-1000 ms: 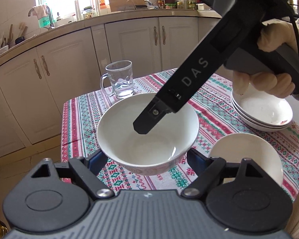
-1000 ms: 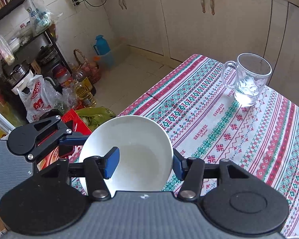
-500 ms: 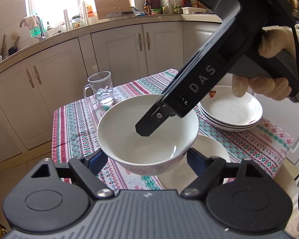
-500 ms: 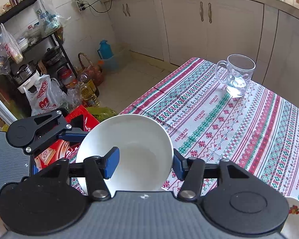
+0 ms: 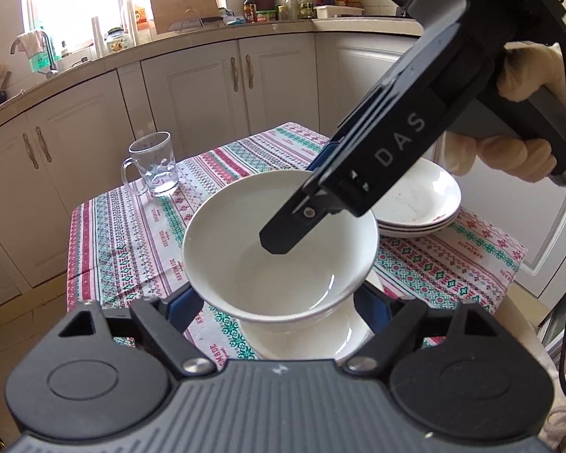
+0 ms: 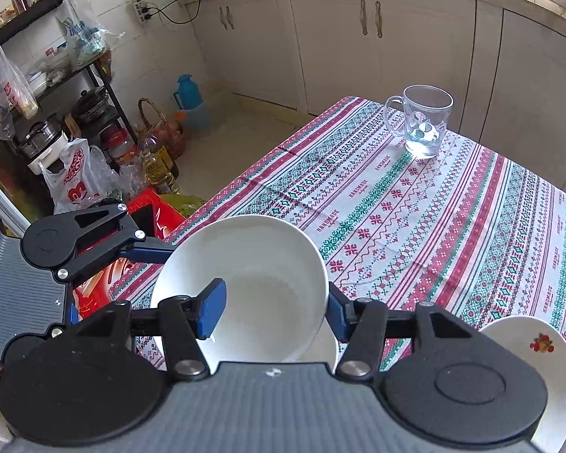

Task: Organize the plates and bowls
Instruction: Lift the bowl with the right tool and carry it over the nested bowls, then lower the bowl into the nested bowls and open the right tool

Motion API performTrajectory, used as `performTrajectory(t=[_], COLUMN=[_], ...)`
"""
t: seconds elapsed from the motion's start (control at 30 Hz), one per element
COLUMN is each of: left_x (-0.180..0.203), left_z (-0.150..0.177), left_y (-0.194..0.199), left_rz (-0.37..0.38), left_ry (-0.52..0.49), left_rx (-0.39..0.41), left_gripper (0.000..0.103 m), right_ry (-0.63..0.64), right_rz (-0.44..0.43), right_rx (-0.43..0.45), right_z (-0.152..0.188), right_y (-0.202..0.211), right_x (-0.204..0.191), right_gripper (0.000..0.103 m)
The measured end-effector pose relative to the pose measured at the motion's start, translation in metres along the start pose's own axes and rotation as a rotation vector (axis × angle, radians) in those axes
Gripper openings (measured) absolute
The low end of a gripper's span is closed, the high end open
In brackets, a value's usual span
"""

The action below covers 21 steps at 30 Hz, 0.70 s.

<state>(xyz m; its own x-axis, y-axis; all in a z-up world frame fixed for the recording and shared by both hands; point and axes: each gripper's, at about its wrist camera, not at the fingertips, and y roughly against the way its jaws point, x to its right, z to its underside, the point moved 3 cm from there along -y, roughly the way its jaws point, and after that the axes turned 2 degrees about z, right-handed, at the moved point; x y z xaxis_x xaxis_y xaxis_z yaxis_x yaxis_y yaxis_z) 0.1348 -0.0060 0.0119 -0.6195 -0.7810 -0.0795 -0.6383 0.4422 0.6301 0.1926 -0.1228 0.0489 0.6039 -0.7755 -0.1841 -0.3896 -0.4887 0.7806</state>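
bowl (image 5: 279, 260), plain glossy white with a flared rim, is pinched by both grippers' fingers (image 6: 212, 304).

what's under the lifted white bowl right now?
Directly below the white bowl sits a second white bowl on the patterned tablecloth; only its near side shows. Its inside, and whether the two touch, is covered by the held bowl.
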Motion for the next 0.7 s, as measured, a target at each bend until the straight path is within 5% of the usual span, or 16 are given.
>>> performTrajectory(t=[0.7], left_x=[0.007], left_z=[0.01], left_y=[-0.012], left_rz=[0.037], left_ry=[0.036], left_rx=[-0.048], left_gripper=[0.086], right_ry=[-0.021], right_rz=[0.019], right_rx=[-0.035], right_z=[0.019], right_y=[-0.015], right_x=[0.006], right_gripper=[0.061])
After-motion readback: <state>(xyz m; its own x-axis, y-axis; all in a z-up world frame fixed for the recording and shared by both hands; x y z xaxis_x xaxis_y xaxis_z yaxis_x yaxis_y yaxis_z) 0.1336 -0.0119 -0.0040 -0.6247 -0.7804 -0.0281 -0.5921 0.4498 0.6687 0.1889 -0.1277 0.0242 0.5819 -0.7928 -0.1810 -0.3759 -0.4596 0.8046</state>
